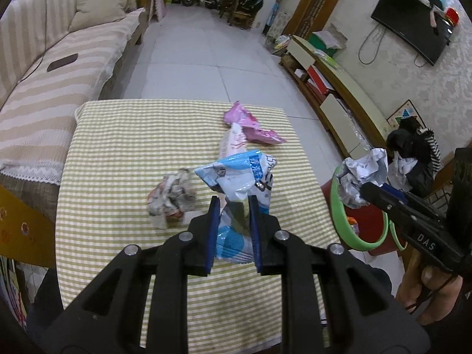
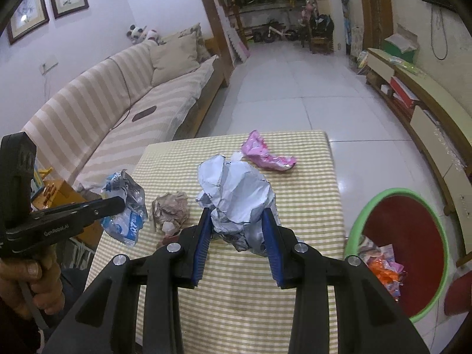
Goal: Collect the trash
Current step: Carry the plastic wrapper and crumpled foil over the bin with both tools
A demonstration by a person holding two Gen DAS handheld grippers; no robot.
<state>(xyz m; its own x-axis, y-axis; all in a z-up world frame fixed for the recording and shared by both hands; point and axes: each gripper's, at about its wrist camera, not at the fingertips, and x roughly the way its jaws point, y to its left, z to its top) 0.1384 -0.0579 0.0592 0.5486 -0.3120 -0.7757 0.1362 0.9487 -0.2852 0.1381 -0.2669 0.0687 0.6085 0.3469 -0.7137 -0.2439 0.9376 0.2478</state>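
My left gripper [image 1: 234, 202] is shut on a blue and white plastic wrapper [image 1: 244, 177], held above the checked table [image 1: 118, 147]. My right gripper [image 2: 237, 215] is shut on a crumpled ball of white paper [image 2: 236, 188], also lifted off the table. In the left wrist view the right gripper [image 1: 365, 190] carries that paper ball [image 1: 364, 174] over the bin's green rim [image 1: 342, 215]. In the right wrist view the left gripper [image 2: 119, 203] shows at the left with the wrapper [image 2: 126, 209]. A crumpled brownish paper wad [image 1: 172, 197] and a pink wrapper [image 1: 253, 124] lie on the table.
A red bin with a green rim [image 2: 442, 236] stands on the floor right of the table and holds several wrappers [image 2: 383, 262]. A striped sofa [image 1: 59, 73] runs along the left. A low TV cabinet [image 1: 339, 88] lines the right wall. White tiled floor [image 1: 206, 59] stretches beyond the table.
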